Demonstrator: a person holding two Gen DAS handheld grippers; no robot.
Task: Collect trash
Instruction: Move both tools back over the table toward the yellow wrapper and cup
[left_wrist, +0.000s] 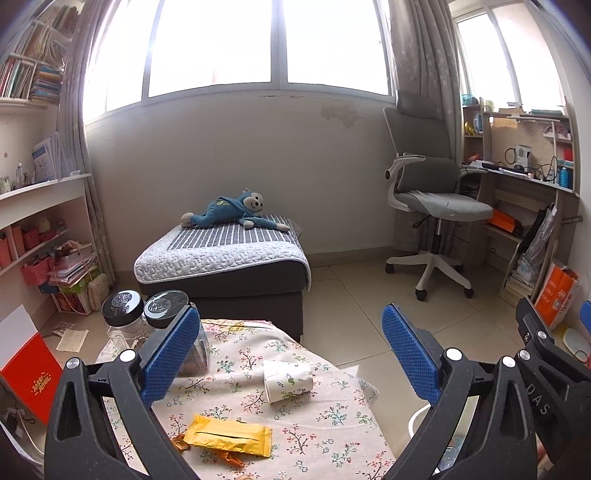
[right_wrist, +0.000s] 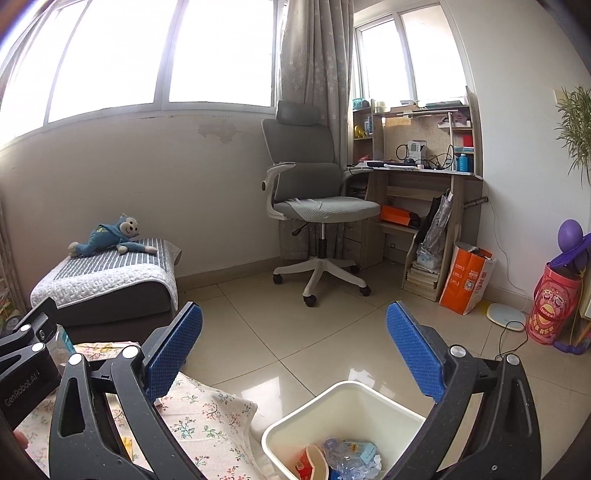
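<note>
Room clutter far beyond both sets of fingers: ottoman (left_wrist: 221, 266) with a blue plush monkey (left_wrist: 236, 214) on top, grey office chair (left_wrist: 432, 199), desk (right_wrist: 421, 173) with cables, orange bag (right_wrist: 467, 282) on the floor by it.

Left wrist view: floral tablecloth (left_wrist: 332, 417) fills the space between and below the fingers. Paper cup (left_wrist: 288, 380) lies on its side between the two fingers, closer to the middle, nothing on top of it. Yellow wrapper (left_wrist: 229, 435) lies flat nearer the camera, toward the left finger, with small orange scraps (left_wrist: 181, 443) touching its edge. Two black-lidded jars (left_wrist: 140, 306) stand just behind the left fingertip; that finger partly hides one of them. Red box (left_wrist: 29, 380) out past the left finger.

Right wrist view: white trash bin (right_wrist: 343, 413) sits on the tile floor just below and between the fingers, beside the cloth's edge. Inside: crumpled clear plastic bottle (right_wrist: 343, 458), a red packet (right_wrist: 304, 461), bits of paper; exact items hard to tell.

Left gripper (left_wrist: 291, 343) hangs over the table, fingers wide apart, holding nothing. Right gripper (right_wrist: 295, 339) hangs over the bin, fingers wide apart, nothing between them. Each gripper's body shows at the edge of the other's view.
</note>
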